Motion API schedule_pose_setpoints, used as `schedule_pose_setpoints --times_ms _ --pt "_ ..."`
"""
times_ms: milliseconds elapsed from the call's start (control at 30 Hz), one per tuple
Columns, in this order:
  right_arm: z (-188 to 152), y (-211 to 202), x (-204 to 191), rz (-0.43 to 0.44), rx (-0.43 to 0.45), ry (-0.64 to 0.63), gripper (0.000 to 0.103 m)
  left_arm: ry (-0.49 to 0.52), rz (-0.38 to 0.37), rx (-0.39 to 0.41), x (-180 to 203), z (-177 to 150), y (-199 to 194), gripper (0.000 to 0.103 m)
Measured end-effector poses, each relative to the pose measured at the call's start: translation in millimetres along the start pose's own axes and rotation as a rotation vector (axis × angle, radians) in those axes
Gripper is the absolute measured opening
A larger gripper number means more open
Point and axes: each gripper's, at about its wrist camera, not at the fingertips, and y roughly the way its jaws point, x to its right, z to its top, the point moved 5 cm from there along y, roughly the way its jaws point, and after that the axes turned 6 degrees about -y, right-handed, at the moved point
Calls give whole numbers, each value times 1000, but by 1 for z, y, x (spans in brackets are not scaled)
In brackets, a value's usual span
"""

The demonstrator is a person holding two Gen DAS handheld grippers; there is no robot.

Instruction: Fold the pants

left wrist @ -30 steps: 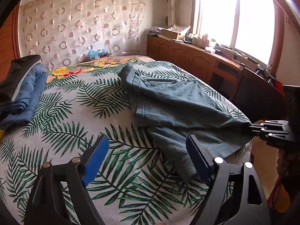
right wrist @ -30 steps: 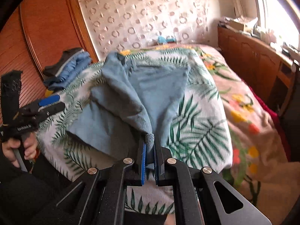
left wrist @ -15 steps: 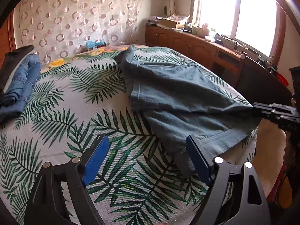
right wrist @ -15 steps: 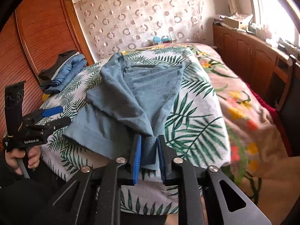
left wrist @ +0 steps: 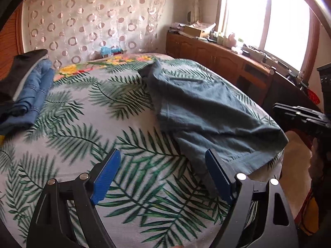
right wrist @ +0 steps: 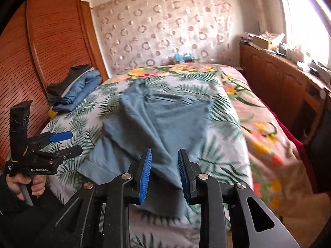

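Note:
Grey-blue pants lie partly folded on the palm-leaf bedspread, one leg laid over the other, the hem hanging at the near edge. My left gripper hovers open over the sheet, its right pad beside the hem, touching nothing. In the right wrist view the pants spread out ahead of my right gripper. Its jaws are opening; the folded corner lies under the gap and the pads do not press it. The left gripper shows at the left, held by a hand.
A stack of folded jeans and dark clothes sits at the bed's far left, near a wooden wardrobe. A long wooden cabinet with clutter runs under the window on the right. A floral blanket covers the bed's right side.
The right gripper's jaws parted and let go of the pants' corner, which dropped onto the bed; the gripper lifted a little. The left gripper stayed open and nearly still.

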Motion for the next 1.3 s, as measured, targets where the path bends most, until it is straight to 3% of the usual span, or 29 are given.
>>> schedule_pose_setpoints --times_ms 400,533,1133,1300 --pt "33 64 -28 125 -46 -74 28 -17 32 78 -20 22 -30 85" --pt "40 79 -31 169 -59 -85 36 -28 36 86 -26 23 -35 85" --pt "59 146 -74 193 -214 -270 37 -60 56 102 -44 24 -42 85" --pt "55 166 -83 148 -260 -344 37 -64 53 101 -44 24 -43 84"
